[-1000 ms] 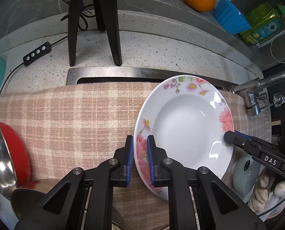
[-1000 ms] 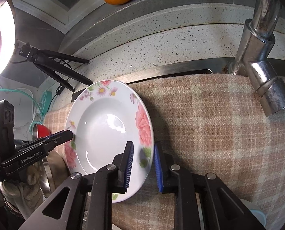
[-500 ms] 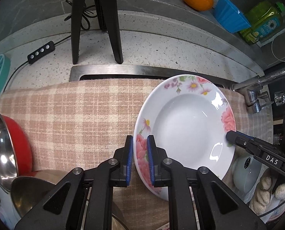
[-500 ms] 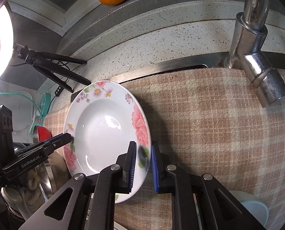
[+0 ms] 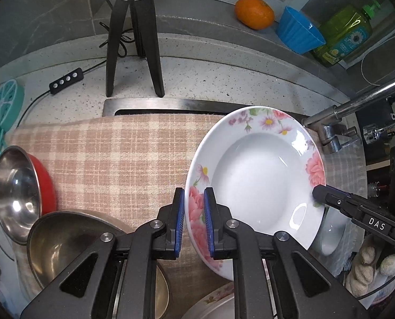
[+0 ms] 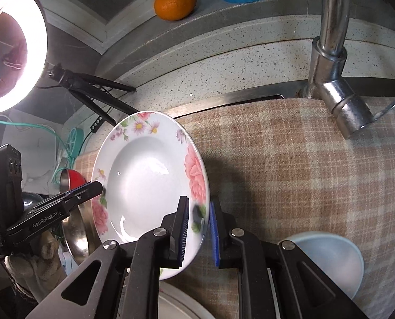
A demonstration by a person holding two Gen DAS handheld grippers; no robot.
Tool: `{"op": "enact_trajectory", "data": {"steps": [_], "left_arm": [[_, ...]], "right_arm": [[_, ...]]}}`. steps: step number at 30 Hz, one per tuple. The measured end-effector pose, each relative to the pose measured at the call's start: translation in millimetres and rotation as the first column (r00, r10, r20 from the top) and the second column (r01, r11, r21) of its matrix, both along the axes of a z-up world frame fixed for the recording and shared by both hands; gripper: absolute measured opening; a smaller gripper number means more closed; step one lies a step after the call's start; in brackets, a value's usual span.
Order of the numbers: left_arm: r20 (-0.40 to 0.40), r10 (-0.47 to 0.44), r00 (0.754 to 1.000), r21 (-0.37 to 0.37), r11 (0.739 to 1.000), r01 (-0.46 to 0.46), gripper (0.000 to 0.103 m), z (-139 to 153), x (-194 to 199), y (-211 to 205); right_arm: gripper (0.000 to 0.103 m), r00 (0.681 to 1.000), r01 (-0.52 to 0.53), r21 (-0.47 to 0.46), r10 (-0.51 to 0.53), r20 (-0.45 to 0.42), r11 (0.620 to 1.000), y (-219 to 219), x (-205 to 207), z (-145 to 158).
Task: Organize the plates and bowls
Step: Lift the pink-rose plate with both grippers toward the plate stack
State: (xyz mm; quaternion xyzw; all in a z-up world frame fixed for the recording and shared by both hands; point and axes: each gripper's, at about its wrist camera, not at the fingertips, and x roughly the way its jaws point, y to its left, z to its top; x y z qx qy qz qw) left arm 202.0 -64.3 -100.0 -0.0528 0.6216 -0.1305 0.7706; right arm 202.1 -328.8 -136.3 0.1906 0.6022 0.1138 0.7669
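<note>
A white deep plate with pink flowers hangs above the checked cloth, held from both sides. My left gripper is shut on its left rim. My right gripper is shut on its right rim; it shows in the left wrist view as a black finger on the plate's edge. In the right wrist view the left gripper's finger presses the opposite edge.
A red-sided steel bowl and a plain steel bowl sit at the left. A pale blue bowl and another flowered plate lie near the front. A tap, tripod, orange and blue cup stand behind.
Both grippers rose with the plate, lifting it off the cloth. The right gripper's jaws tightened on the rim. More of the steel bowls and the back ledge came into view.
</note>
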Motion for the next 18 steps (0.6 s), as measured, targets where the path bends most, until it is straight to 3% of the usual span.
{"op": "enact_trajectory", "data": {"steps": [18], "left_arm": [[0.046,-0.016,0.999,-0.036,0.999,0.018,0.013,34.3,-68.2,7.5]], "right_arm": [[0.014,0.998,-0.026,0.015,0.025,0.054,1.000,2.7,-72.8,45.2]]}}
